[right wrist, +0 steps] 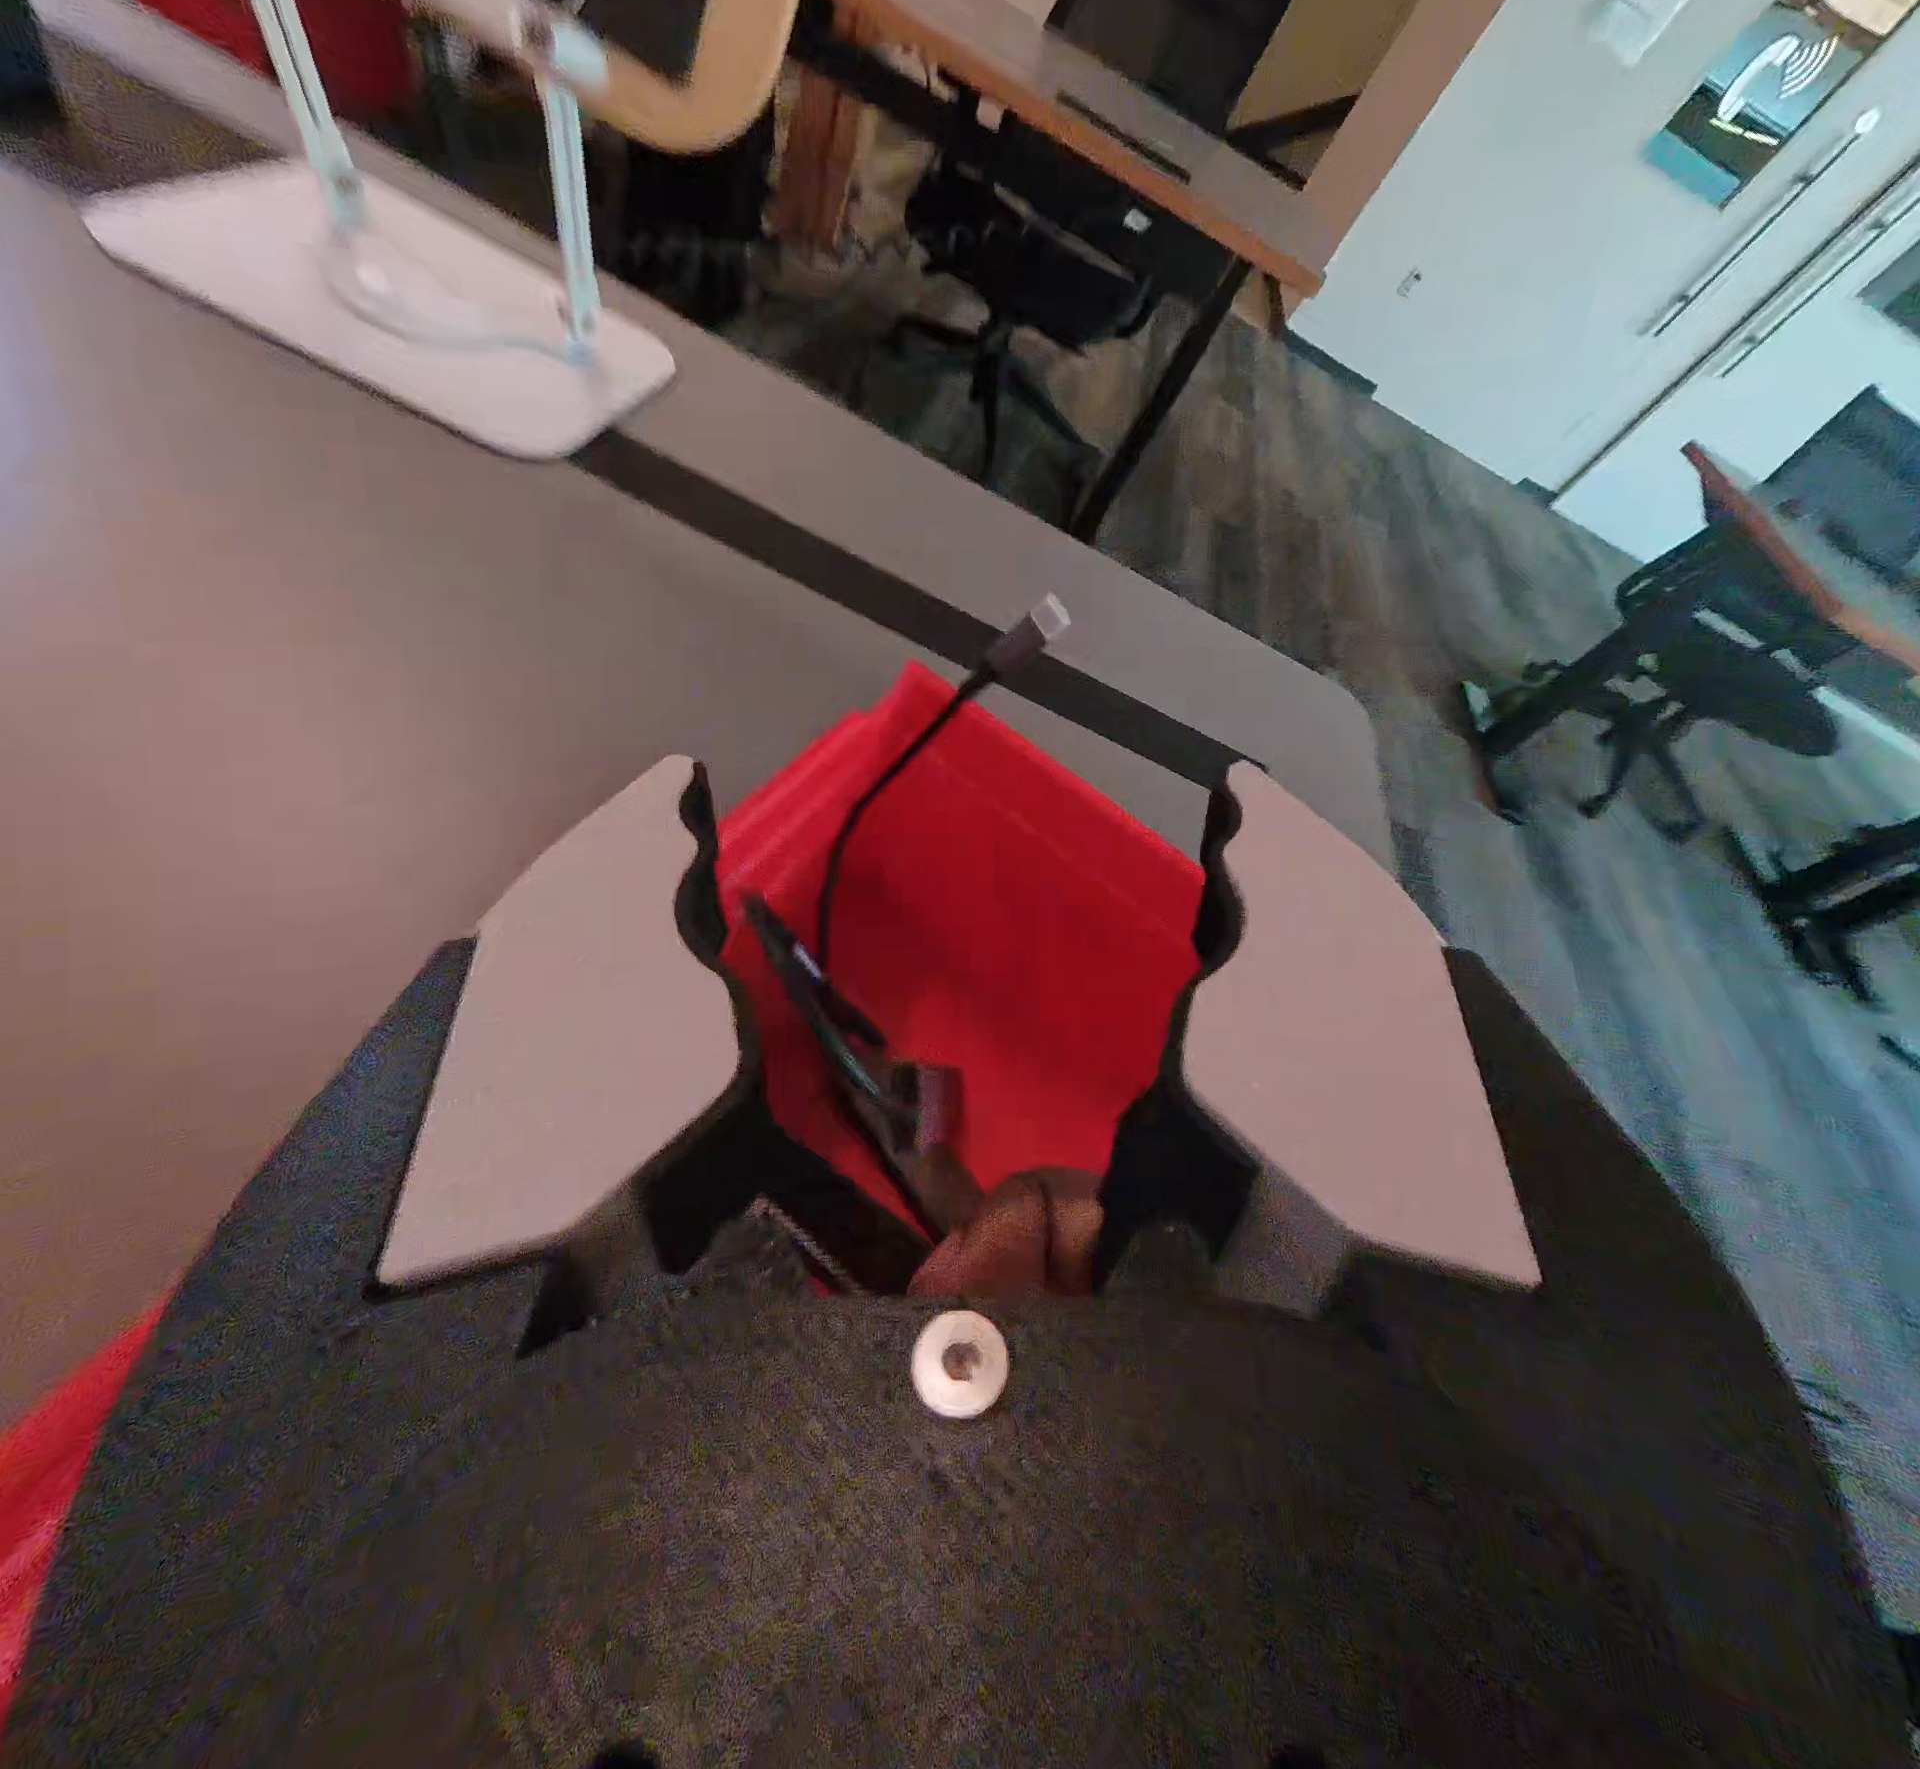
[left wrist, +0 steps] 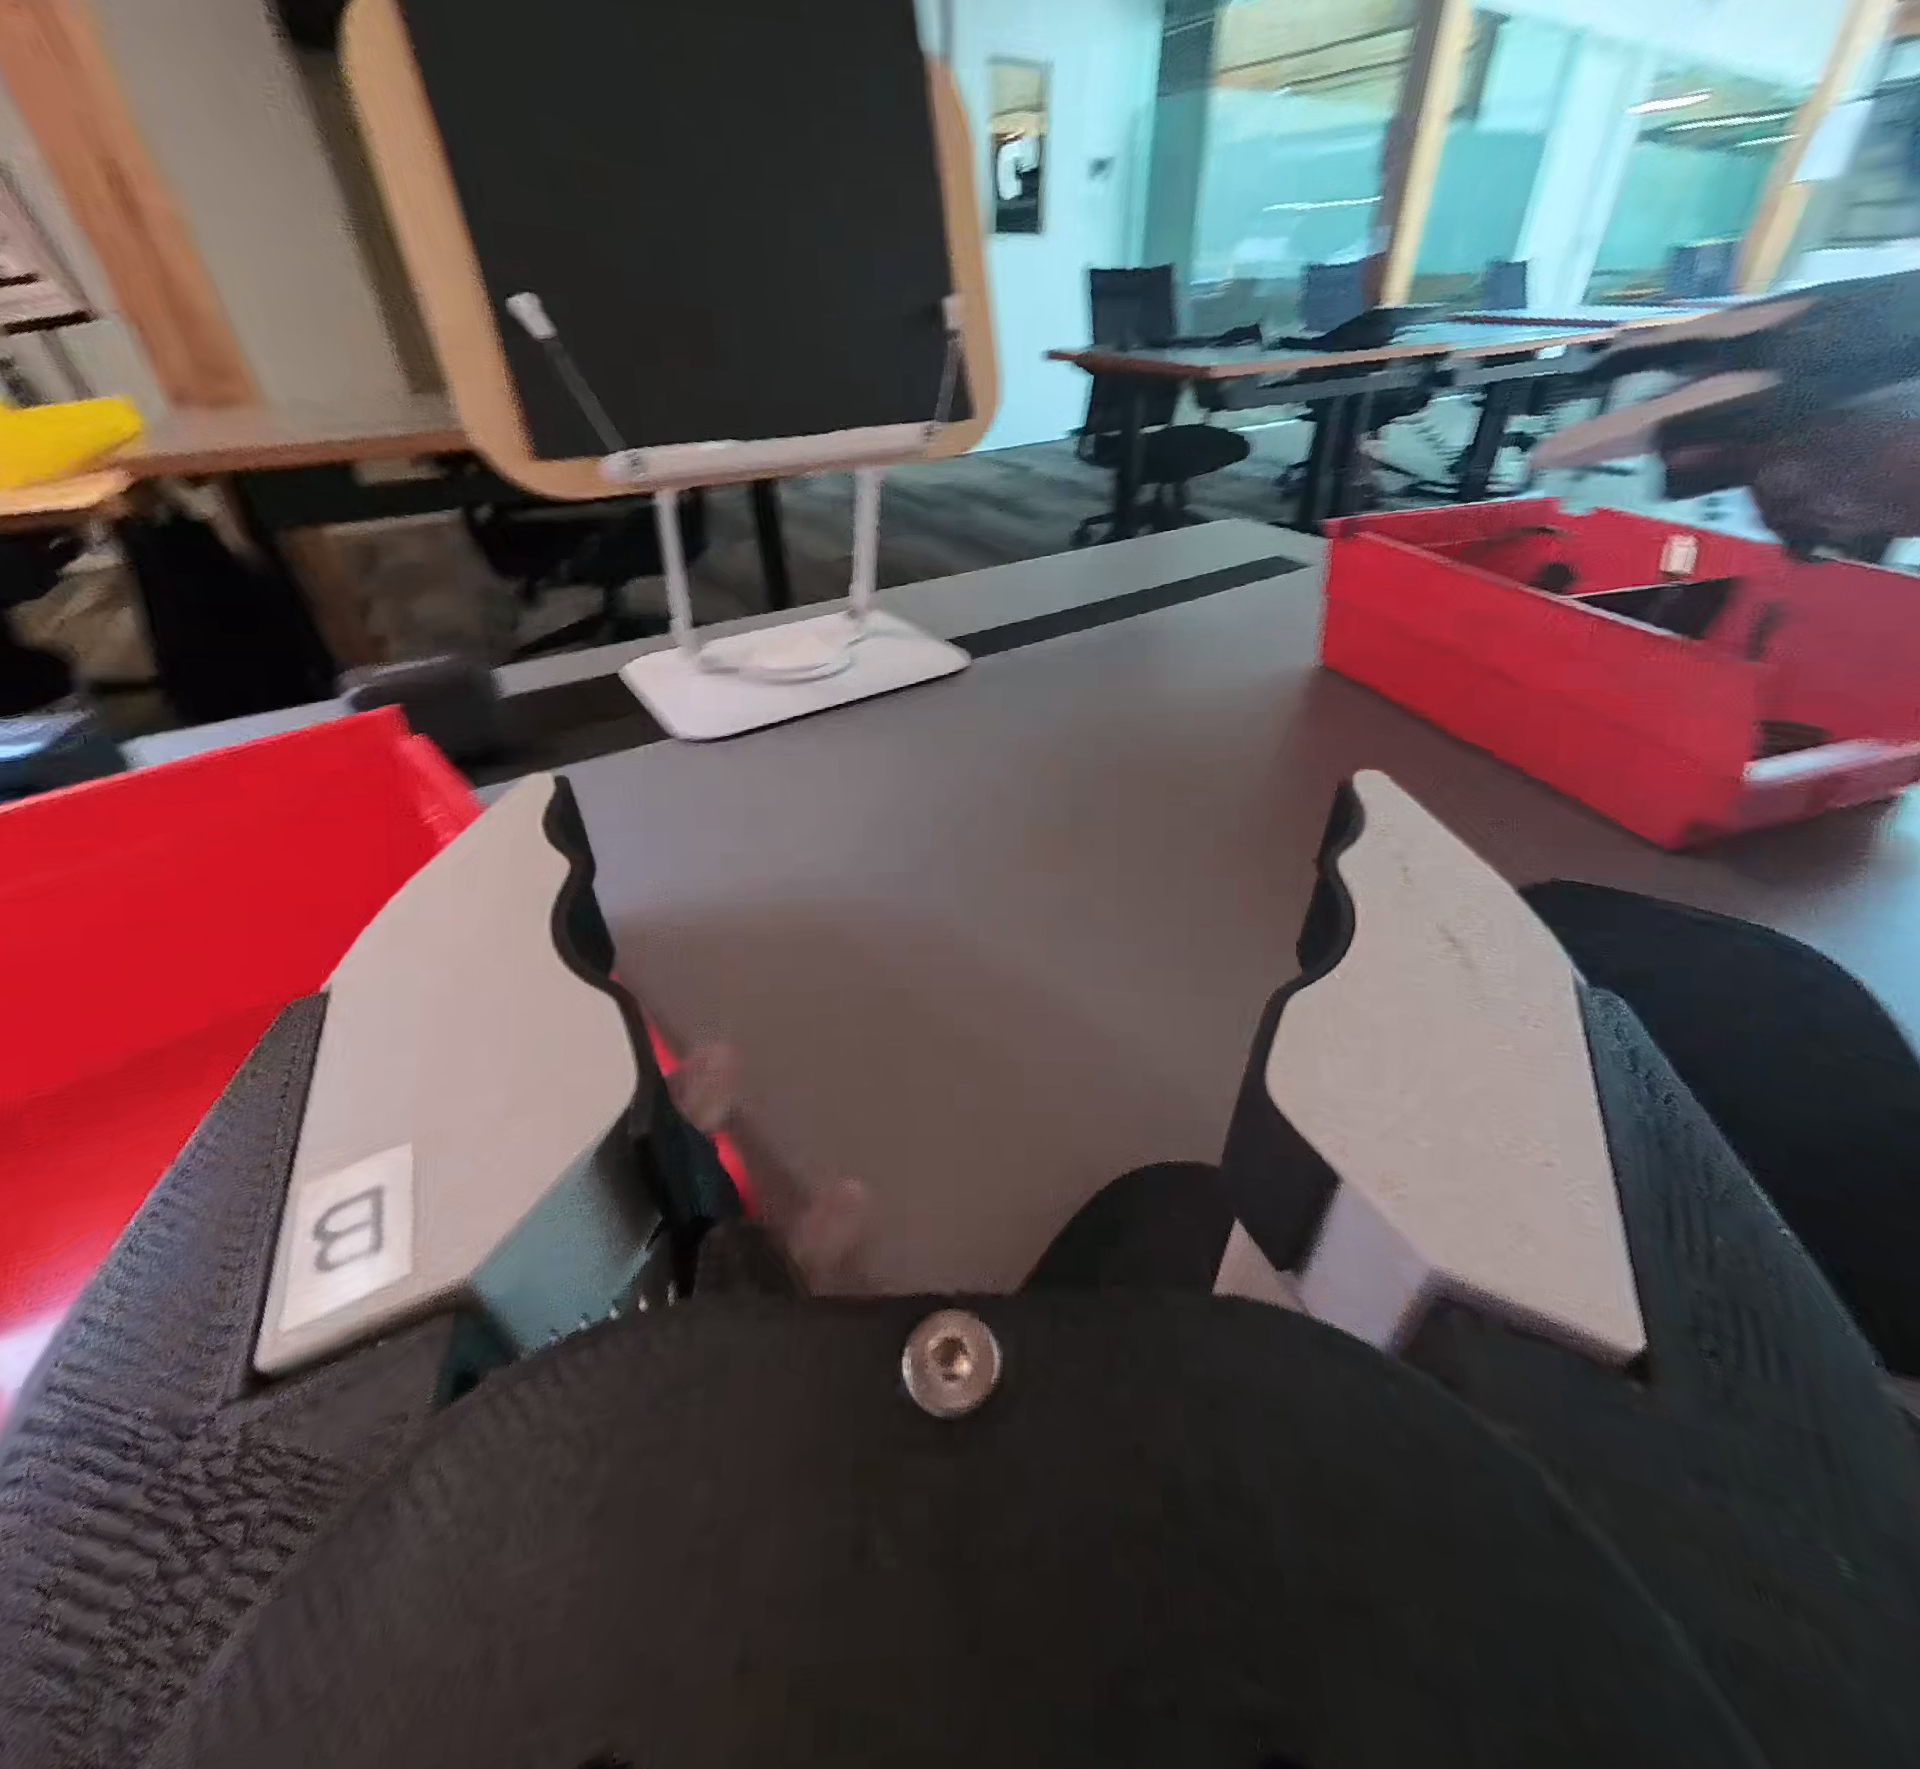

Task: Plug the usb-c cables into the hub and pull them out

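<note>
My left gripper (left wrist: pixel 956 784) is open and empty, over the bare dark table (left wrist: pixel 987 940). My right gripper (right wrist: pixel 961 769) is open and empty, hovering over a red bin (right wrist: pixel 997 909) at the table's corner. A thin black usb-c cable (right wrist: pixel 883 784) rises out of that bin, its silver-tipped plug (right wrist: pixel 1044 623) pointing up beyond my fingertips. A flat black device (right wrist: pixel 821 1002), possibly the hub, leans inside the bin between the jaws. In the left wrist view the right gripper (left wrist: pixel 1766 400) shows as a blur above the right-hand red bin (left wrist: pixel 1538 680).
A second red bin (left wrist: pixel 208 888) sits left of the left gripper. A monitor (left wrist: pixel 665 161) on a white stand (left wrist: pixel 800 670) stands at the back of the table. The table's edge (right wrist: pixel 1361 732) is just beyond the right bin. Desks and chairs stand farther off.
</note>
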Demonstrator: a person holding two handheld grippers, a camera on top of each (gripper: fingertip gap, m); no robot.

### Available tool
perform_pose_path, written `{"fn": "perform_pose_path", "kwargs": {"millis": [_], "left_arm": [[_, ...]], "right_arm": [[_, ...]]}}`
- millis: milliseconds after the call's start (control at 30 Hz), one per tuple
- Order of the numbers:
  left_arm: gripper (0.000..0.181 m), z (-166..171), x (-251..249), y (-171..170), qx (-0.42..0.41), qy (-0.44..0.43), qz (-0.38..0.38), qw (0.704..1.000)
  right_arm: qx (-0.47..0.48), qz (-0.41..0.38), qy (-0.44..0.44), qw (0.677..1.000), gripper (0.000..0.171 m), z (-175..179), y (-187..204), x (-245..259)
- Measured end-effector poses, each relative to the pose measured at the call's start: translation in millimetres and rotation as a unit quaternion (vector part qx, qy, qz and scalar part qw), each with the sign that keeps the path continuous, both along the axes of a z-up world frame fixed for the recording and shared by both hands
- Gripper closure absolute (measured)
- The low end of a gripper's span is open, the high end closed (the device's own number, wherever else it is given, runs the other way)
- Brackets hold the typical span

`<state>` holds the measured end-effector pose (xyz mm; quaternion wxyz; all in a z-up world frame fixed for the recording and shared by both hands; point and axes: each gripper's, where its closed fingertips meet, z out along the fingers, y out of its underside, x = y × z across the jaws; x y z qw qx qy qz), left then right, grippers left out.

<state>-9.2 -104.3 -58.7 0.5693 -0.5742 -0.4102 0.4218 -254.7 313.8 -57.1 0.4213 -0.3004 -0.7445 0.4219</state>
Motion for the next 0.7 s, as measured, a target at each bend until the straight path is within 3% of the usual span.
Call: {"fn": "perform_pose_path", "kwargs": {"millis": [133, 333, 433, 500, 533, 600, 700], "left_arm": [[0.063, -18.2, -5.2, -38.7, -0.035, -0.033, 0.089, 0.995], [0.078, -66.5, -12.2, -34.7, -0.096, -0.128, 0.08, 0.984], [0.087, -85.7, -16.6, -40.6, -0.125, -0.153, 0.101, 0.975], [0.105, -98.4, -19.2, -48.7, -0.149, -0.164, 0.121, 0.968], [0.123, -102.6, -20.5, -52.7, -0.159, -0.165, 0.131, 0.965], [0.148, -99.7, -24.3, -64.3, -0.172, -0.136, 0.164, 0.962], [0.15, -97.5, -28.6, -62.2, -0.13, -0.129, 0.138, 0.973]], "right_arm": [[-0.108, -0.001, -0.013, 0.994, 0.077, 18.7, -20.6, 58.6], [-0.026, -0.079, -0.137, 0.987, 0.093, -74.3, -38.8, 143.0], [0.049, -0.131, -0.158, 0.977, 0.103, -116.3, -33.3, 147.5], [0.069, -0.14, -0.137, 0.978, 0.134, -124.2, -33.8, 138.2], [0.073, -0.136, -0.126, 0.98, 0.152, -126.7, -37.2, 133.1], [0.074, -0.125, -0.107, 0.984, 0.155, -127.4, -46.6, 124.6], [0.105, -0.107, -0.096, 0.984, 0.152, -127.5, -57.9, 115.3]]}}
